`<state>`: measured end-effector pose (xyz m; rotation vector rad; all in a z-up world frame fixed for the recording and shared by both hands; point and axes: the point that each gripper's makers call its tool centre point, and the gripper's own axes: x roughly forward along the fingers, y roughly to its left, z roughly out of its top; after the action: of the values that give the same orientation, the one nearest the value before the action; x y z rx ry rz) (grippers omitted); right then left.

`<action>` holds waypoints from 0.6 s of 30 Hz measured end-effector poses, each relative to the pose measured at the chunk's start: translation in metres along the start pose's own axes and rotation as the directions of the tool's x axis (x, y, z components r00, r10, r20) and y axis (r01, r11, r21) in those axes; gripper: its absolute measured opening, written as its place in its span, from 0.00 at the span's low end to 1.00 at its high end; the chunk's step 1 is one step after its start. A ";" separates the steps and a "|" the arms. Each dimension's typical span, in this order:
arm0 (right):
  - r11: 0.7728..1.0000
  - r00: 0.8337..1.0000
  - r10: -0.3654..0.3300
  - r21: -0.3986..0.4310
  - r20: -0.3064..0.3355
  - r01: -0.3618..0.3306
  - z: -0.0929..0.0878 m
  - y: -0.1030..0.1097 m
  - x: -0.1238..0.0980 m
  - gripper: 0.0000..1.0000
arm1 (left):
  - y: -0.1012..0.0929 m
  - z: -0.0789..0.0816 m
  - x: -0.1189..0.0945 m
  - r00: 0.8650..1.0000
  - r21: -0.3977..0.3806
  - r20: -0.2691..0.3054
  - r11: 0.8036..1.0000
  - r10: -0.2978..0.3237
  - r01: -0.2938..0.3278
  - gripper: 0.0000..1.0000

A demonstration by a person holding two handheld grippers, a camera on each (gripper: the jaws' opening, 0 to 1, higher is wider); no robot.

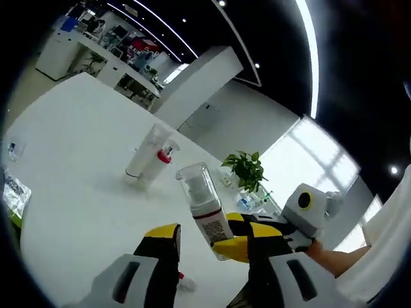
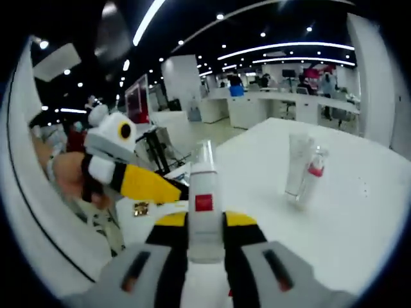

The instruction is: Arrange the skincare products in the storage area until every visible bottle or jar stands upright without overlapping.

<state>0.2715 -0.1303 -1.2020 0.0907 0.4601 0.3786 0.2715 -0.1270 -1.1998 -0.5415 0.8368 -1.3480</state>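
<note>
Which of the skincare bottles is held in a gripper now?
The pump bottle with the clear cap, clamped in the right gripper. The tall white tube and the red-collared bottle stand on the table.

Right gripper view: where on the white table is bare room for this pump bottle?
Bare white table lies all around the clear tube and red-capped bottle pair. Crowded nearside: the right claw grips the white pump bottle, the left claw alongside.

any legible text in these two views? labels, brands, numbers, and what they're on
None can be read.
Pump bottle in the right hand-held gripper: red square label, print too blurred.
Same bottle's label in the left gripper view: red strip over a dark code-like patch, too small.
White tube and red-collared bottle on the table: no readable print.
</note>
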 end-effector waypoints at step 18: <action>0.994 0.999 0.050 -0.101 -0.004 -0.050 0.013 0.022 0.019 0.20 | -0.002 0.023 -0.020 0.999 0.133 0.032 0.991 0.010 -0.014 0.19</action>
<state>0.2855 -0.1030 -1.1941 0.0039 0.4396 0.4501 0.2883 -0.1109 -1.1806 -0.4515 0.7180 -1.3705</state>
